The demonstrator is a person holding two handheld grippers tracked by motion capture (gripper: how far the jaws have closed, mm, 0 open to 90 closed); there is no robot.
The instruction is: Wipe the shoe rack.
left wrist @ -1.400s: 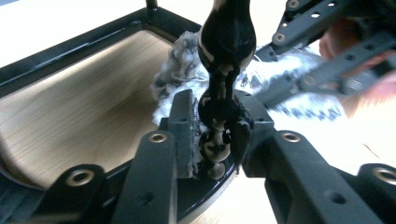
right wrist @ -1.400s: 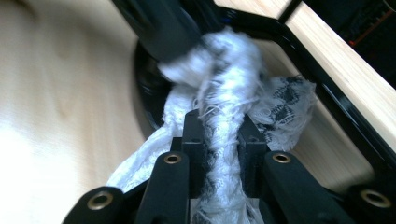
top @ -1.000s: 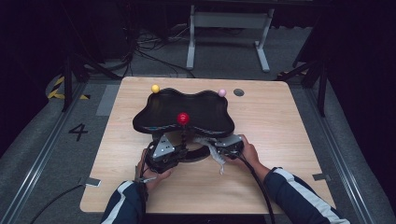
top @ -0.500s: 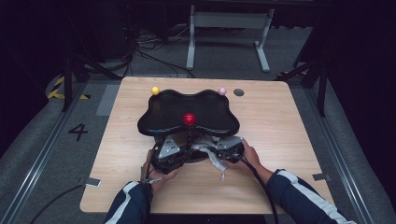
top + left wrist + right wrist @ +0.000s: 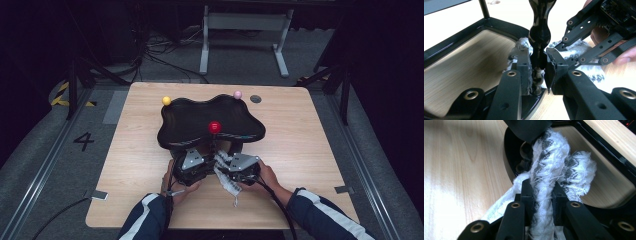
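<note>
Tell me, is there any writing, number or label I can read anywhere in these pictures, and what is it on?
"4": a dark numeral on the grey floor mat, left of the wooden table.
Yellow and black hazard stripes on the floor farther back: a marking, no words.
Circuit board on the right gripper, seen in the left gripper view: any print is too small and blurred to read.
I can read nothing else.

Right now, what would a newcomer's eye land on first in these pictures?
Probably the glossy black wavy-edged stand in the middle of the pale wooden table, with a red ball above its near edge. At that edge, the left gripper clamps a black turned post, and the right gripper pinches a white-and-grey knitted cloth.
</note>
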